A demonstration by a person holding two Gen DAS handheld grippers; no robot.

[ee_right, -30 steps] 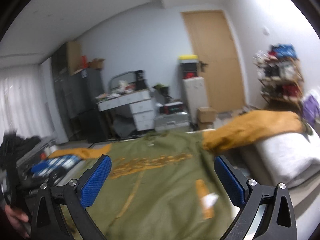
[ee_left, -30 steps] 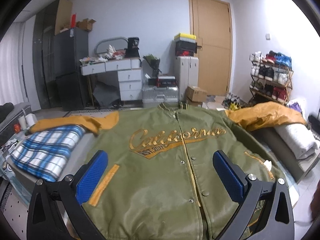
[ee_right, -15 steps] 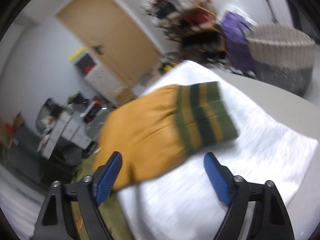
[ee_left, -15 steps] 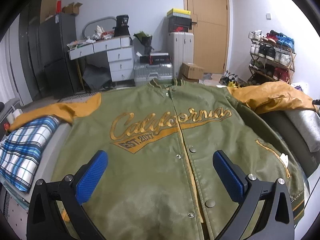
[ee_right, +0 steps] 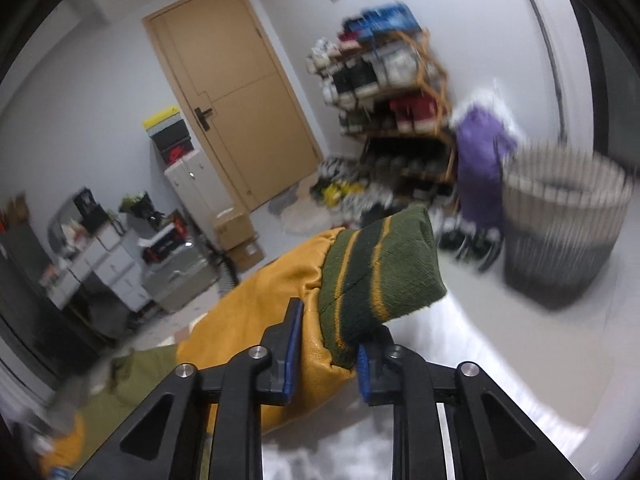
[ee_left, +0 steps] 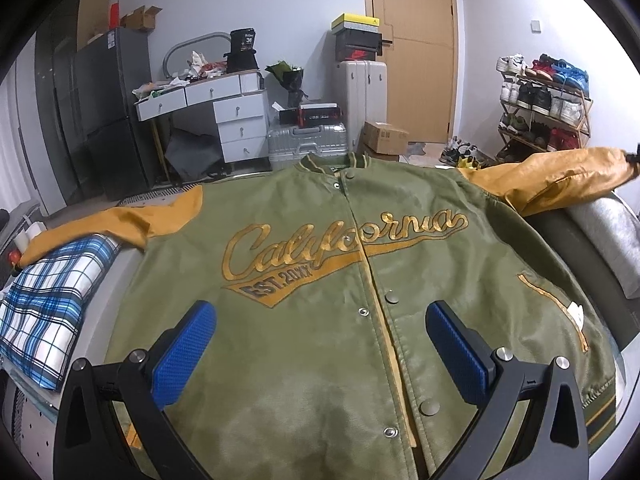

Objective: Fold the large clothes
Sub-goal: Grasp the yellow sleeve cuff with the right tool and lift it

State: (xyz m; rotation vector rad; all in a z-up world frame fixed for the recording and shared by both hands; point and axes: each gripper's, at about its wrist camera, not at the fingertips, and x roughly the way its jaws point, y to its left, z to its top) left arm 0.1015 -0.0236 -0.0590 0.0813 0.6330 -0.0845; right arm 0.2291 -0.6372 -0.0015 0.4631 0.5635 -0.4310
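Observation:
An olive green varsity jacket (ee_left: pixel 340 280) with "California" in gold script lies face up, spread flat. Its mustard sleeves reach out left (ee_left: pixel 112 228) and right (ee_left: pixel 560 184). My left gripper (ee_left: pixel 320 344) is open and empty, hovering above the lower front of the jacket. My right gripper (ee_right: pixel 326 354) is shut on the right sleeve (ee_right: pixel 280 300) by its green striped cuff (ee_right: pixel 376 272) and holds it lifted off the surface.
A folded blue plaid cloth (ee_left: pixel 48 304) lies left of the jacket. A grey folded cloth (ee_left: pixel 612 236) lies under the right sleeve. A striped laundry basket (ee_right: pixel 560 220), shoe rack (ee_left: pixel 544 108), desk (ee_left: pixel 208 108) and suitcases (ee_left: pixel 308 140) stand beyond.
My right gripper has closed on the right sleeve at the cuff and raised it. My left gripper has moved slightly nearer over the jacket and stays open.

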